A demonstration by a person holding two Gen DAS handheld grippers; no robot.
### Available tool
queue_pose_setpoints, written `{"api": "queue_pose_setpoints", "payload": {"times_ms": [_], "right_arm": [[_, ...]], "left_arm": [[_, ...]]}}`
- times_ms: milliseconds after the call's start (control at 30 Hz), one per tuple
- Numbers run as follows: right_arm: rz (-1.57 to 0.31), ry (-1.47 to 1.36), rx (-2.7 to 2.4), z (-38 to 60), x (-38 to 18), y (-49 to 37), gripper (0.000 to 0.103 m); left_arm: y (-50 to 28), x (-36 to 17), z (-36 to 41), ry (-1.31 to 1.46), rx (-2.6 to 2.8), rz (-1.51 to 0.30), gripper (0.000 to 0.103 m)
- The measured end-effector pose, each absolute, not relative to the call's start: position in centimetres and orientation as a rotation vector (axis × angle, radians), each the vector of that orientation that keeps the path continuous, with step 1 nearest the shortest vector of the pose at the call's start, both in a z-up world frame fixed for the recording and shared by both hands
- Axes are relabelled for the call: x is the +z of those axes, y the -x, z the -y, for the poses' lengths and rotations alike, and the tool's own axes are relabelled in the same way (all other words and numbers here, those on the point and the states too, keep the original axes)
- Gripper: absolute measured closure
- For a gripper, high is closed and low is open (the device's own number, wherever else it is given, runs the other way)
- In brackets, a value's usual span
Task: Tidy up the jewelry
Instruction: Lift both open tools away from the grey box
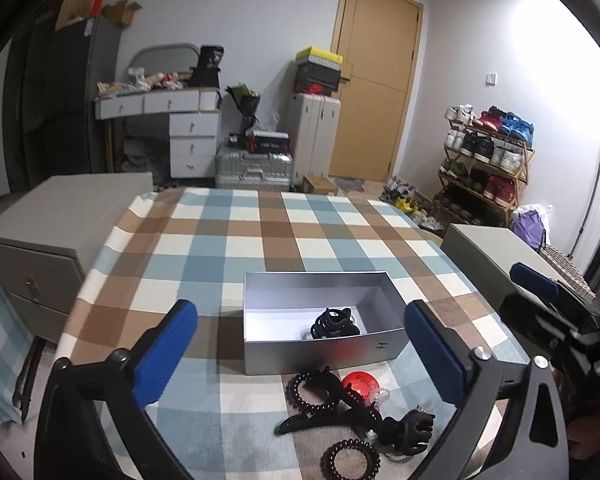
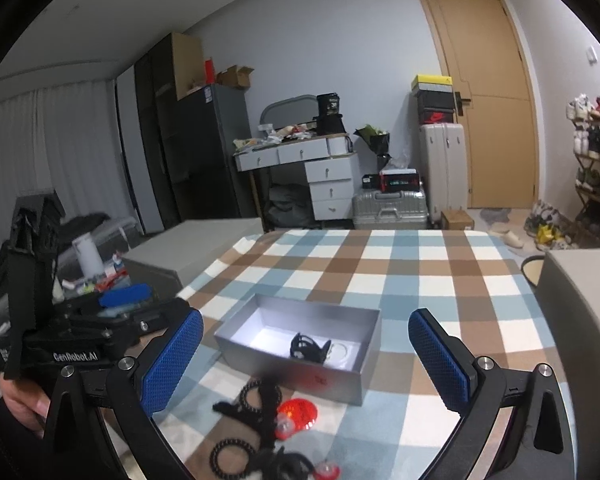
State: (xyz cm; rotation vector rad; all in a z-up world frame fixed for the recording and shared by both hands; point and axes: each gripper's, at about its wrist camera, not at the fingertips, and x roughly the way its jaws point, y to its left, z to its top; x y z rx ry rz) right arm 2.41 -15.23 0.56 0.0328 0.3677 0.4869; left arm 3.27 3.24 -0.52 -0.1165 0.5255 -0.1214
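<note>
An open grey box point(image 1: 260, 354) point(image 2: 360, 376) sits on the checked tablecloth, with a black claw clip point(image 1: 334, 323) point(image 2: 308, 348) and a clear ring point(image 2: 342, 350) inside. In front of it lies a pile: black coil hair ties point(image 1: 350, 460) point(image 2: 232, 454), a black hair clip point(image 1: 320, 420), a second claw clip point(image 1: 410, 428) and a red round badge point(image 1: 360, 384) point(image 2: 298, 420). My left gripper point(image 1: 300, 360) is open and empty above the pile. My right gripper point(image 2: 306, 360) is open and empty, also above the pile.
The table point(image 1: 260, 224) has grey cabinets on its left point(image 1: 40, 248) and right point(image 1: 492, 252). A shoe rack point(image 1: 484, 160), suitcases point(image 1: 252, 166) and a white desk point(image 1: 188, 136) stand behind by the door.
</note>
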Motion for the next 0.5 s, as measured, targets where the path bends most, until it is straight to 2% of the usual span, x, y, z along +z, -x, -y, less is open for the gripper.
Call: {"api": "queue_pose_setpoints", "payload": {"times_ms": [300,500], "right_arm": [[-0.343,0.060,0.439,15.0,-0.6,1.1,0.000],[-0.437,0.040,0.425,15.4,-3.8,1.5,0.000]], "left_arm": [[-1.1,-1.4,-3.2,0.123,-0.039,-0.517,0.001],[0.3,-3.7,-3.7,0.160,-0.001,-0.570,0.001]]}}
